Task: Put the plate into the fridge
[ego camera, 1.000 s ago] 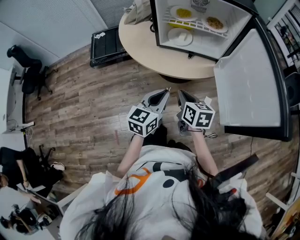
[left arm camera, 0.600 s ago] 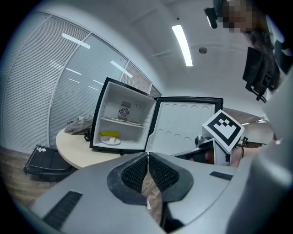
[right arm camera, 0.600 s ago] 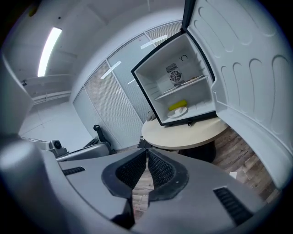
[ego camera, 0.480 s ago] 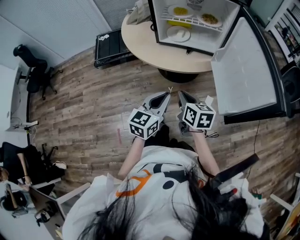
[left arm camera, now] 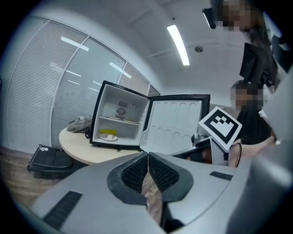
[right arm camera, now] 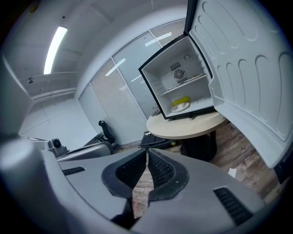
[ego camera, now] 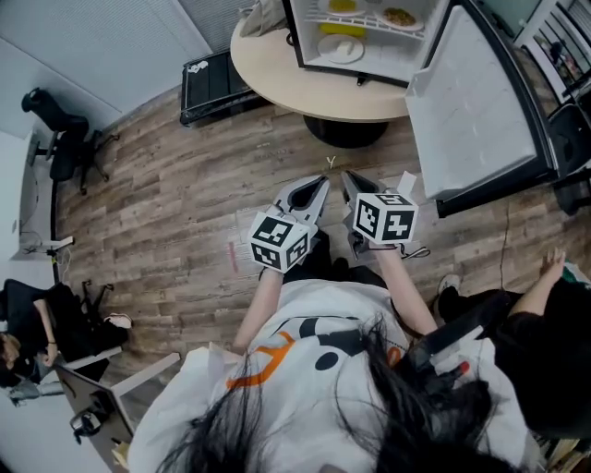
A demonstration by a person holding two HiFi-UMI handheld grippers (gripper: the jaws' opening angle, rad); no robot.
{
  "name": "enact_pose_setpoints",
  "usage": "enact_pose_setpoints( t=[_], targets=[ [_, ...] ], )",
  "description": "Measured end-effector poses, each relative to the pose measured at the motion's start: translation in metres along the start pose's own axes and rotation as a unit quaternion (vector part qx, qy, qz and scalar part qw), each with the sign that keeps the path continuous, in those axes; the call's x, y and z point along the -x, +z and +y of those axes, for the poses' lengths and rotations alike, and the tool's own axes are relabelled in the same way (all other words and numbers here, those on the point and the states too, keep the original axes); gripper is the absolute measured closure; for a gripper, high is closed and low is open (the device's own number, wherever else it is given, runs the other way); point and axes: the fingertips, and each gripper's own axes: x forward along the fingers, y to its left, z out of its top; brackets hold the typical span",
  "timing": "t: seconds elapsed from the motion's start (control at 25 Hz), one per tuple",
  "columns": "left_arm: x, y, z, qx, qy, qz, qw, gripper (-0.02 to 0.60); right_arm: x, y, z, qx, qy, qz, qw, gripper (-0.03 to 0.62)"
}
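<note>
Below, the left gripper (ego camera: 323, 182) has its fingers pressed together on nothing. The right gripper (ego camera: 345, 175) just beside it is likewise closed and empty. The plate (ego camera: 342, 48) lies inside the open fridge (ego camera: 466, 102) on the bench (ego camera: 268, 55).

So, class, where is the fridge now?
In the head view, top centre: the fridge stands on the round table, its door swung open to the right.

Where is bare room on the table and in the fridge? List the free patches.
Free: the strip of table between the fridge and the front rim, and the fridge floor right of the white plate. Crowded: the upper shelf, with two plates of food, and the table's back left, under a cloth bundle.
</note>
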Motion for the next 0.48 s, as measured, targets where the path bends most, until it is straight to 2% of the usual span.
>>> enact_pose_setpoints(
  t=[0.48],
  targets=[
    [0.008, -0.001, -0.014, -0.011, -0.007, -0.003, 0.9999, 0.571, 0.011, -0.002, 0.002, 0.002, 0.002, -0.006, 1.0, 0.566]
  ],
)
